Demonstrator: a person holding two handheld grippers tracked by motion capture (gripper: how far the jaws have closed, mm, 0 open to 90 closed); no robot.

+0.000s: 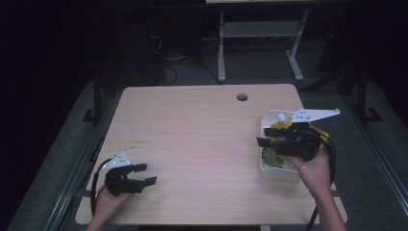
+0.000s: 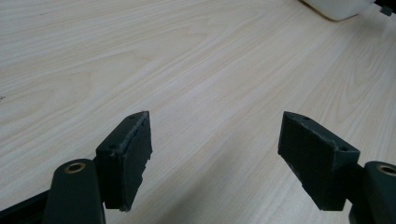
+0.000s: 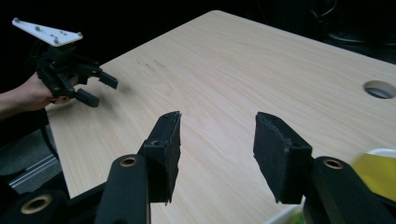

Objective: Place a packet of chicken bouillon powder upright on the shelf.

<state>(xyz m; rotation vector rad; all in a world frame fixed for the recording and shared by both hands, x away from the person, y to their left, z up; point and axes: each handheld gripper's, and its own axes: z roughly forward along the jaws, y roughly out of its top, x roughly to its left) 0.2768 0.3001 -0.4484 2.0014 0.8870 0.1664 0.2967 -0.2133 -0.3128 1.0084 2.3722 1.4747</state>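
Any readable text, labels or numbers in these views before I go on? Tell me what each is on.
None readable.
Yellow pouch in the white tray: any print is too small and blurred.
Faint dark marks on the table: too small to tell whether they are text.
Both grippers: no markings seen.

Left hand-held gripper (image 1: 144, 174) and right hand-held gripper (image 1: 267, 137) both hang empty, jaws apart.

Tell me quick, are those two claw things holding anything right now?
Left gripper: open, holding nothing, above bare table.
Right gripper: open, holding nothing, over the white tray.
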